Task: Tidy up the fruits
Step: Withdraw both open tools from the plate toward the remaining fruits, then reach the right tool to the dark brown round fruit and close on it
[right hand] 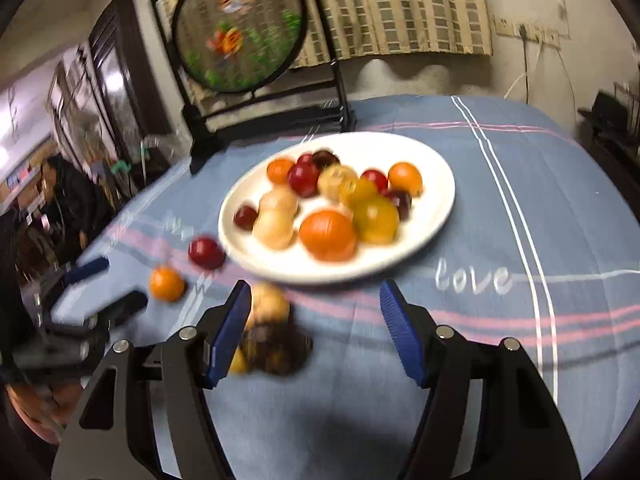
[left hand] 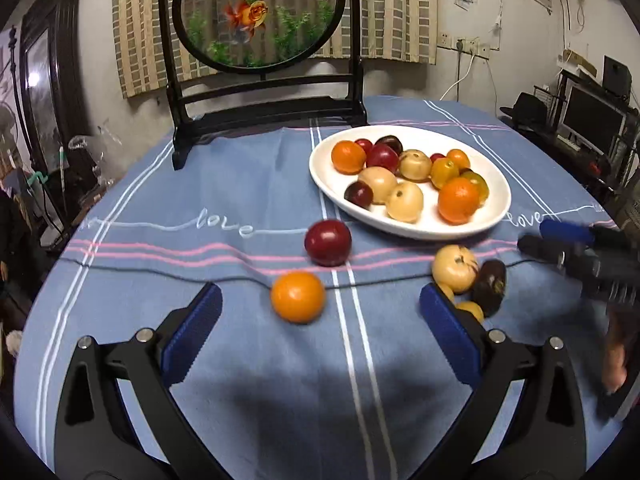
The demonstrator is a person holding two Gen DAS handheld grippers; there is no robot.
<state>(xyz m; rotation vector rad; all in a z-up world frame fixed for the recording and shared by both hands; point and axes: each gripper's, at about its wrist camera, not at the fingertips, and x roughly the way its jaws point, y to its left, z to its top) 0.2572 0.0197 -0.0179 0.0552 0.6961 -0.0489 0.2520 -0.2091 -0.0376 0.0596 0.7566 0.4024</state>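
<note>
Lying loose on the blue striped tablecloth [left hand: 240,320], a round orange fruit [left hand: 297,297] is sitting just ahead of the left gripper [left hand: 320,308], roughly between the lines of its two blue-padded fingers [left hand: 192,336] but beyond their tips, not touching either. The left gripper is standing wide apart and is holding nothing. A glossy dark red plum [left hand: 328,242] is resting just beyond the orange fruit, near the rim of the white oval ceramic plate [left hand: 420,228].

Beside the left gripper's right finger, a small cluster is lying on the cloth: a pale yellow round fruit [left hand: 455,269], a dark purple wrinkled fruit [left hand: 489,282] touching it, and two small yellow-orange fruits [left hand: 472,309] partly hidden behind the finger.

The right gripper [right hand: 316,332] is likewise spread wide and gripping nothing. In the right wrist view this same cluster is lying against the inner side of its left finger; the view is blurred, so contact cannot be confirmed.

The plate is holding a heap of round fruits: oranges, red and dark plums, pale yellow fruits and yellow-green ones, mostly touching one another.

A black wooden stand with a round goldfish panel [left hand: 260,12] is standing upright at the table's far edge. The cloth is bearing white and pink stripes and the word "love".
</note>
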